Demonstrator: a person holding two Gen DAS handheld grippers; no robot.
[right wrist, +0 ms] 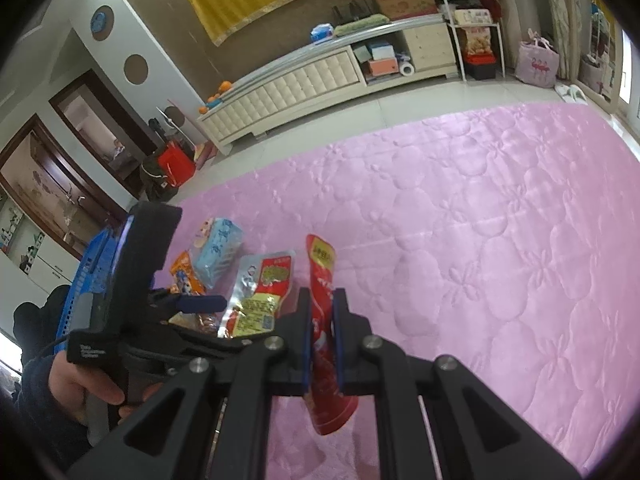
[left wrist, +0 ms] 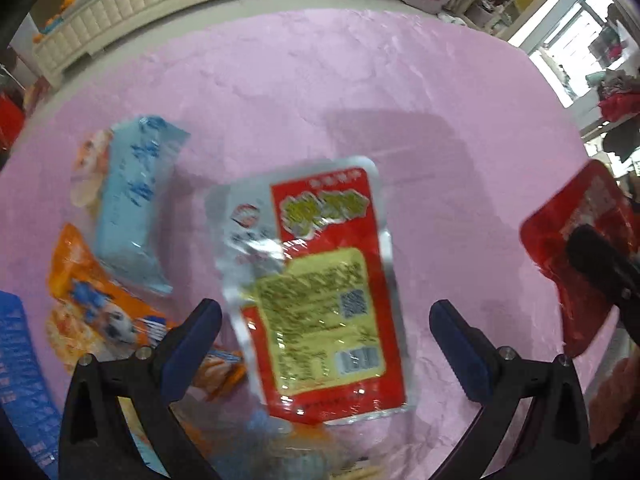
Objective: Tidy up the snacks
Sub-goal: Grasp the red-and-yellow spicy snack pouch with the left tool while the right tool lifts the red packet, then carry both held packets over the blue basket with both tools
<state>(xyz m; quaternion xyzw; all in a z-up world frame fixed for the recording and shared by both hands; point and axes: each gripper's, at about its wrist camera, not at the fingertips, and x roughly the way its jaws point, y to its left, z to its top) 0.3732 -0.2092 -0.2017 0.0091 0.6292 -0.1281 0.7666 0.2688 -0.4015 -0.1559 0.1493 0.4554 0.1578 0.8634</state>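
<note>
A red and silver snack pack with a yellow label (left wrist: pixel 320 280) lies on the pink quilt between the fingers of my left gripper (left wrist: pixel 326 320), which is open above it. It also shows in the right wrist view (right wrist: pixel 262 292). A light blue pack (left wrist: pixel 132 204) and an orange pack (left wrist: pixel 96 304) lie to its left. My right gripper (right wrist: pixel 322 312) is shut on a red pouch (right wrist: pixel 326 344) and holds it above the quilt; the pouch shows at the right edge of the left wrist view (left wrist: pixel 580 252).
A blue plastic basket (left wrist: pixel 20 380) stands at the left edge of the quilt (right wrist: pixel 480 240). More snack packs lie blurred near the bottom of the left wrist view (left wrist: pixel 280 452). A cream cabinet (right wrist: pixel 300 84) stands on the floor beyond.
</note>
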